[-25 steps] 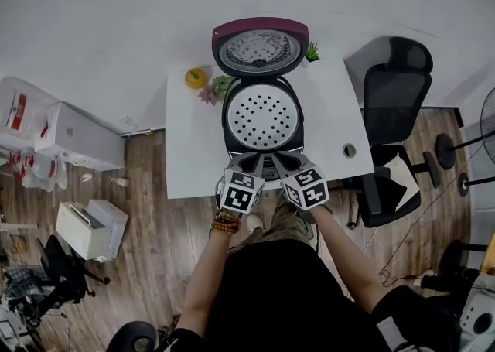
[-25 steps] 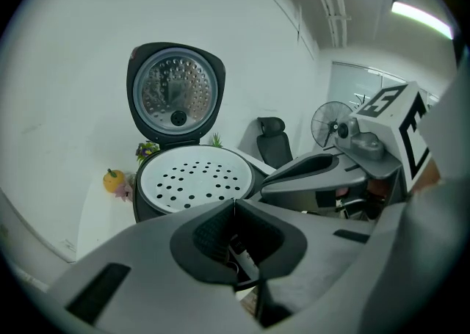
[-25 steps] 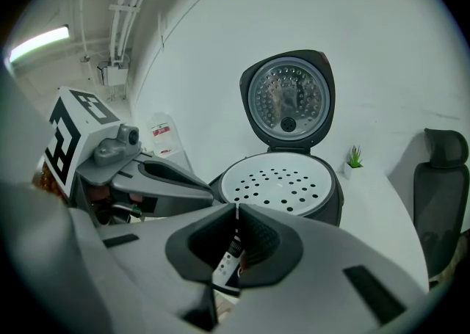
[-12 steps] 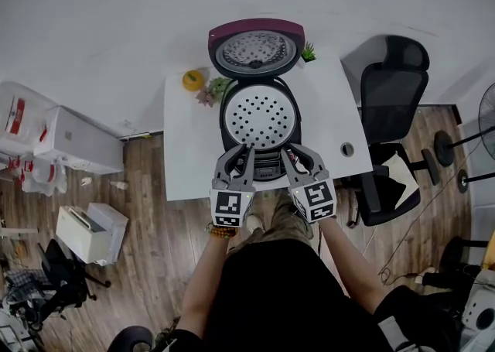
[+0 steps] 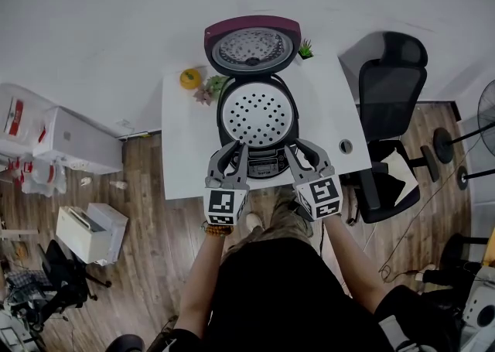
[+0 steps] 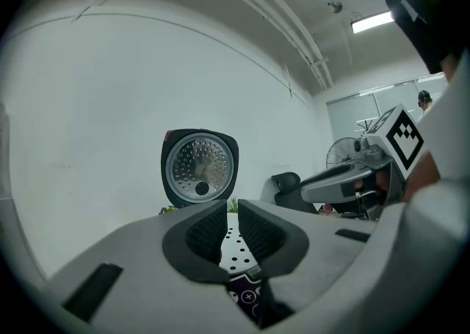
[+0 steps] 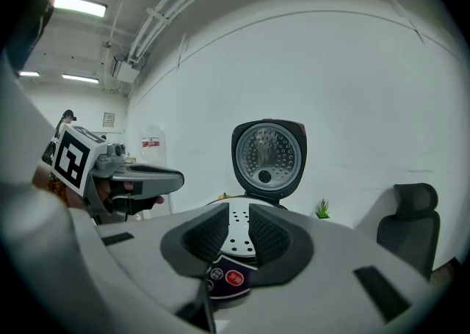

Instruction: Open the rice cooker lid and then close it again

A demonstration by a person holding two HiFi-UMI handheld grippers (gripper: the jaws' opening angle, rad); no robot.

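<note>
The left gripper [image 6: 233, 221] has its fingers pressed together on nothing. The right gripper [image 7: 239, 222], its fingers just opening to a narrow gap, is empty too. Both hover just near of the rice cooker [image 5: 257, 114], which sits mid-surface [image 5: 186, 145]. Its lid [image 5: 251, 45] stands open at the far end, so closing comes next: reach far and push it down. The cooker runs near to far, with its panel [image 5: 265, 165] facing near.

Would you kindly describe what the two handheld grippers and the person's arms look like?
Both the left gripper and right gripper are grey, with black ribbed pads and a white cube bearing black square markers. The person wears a black top and a beaded bracelet on the left wrist.
</note>
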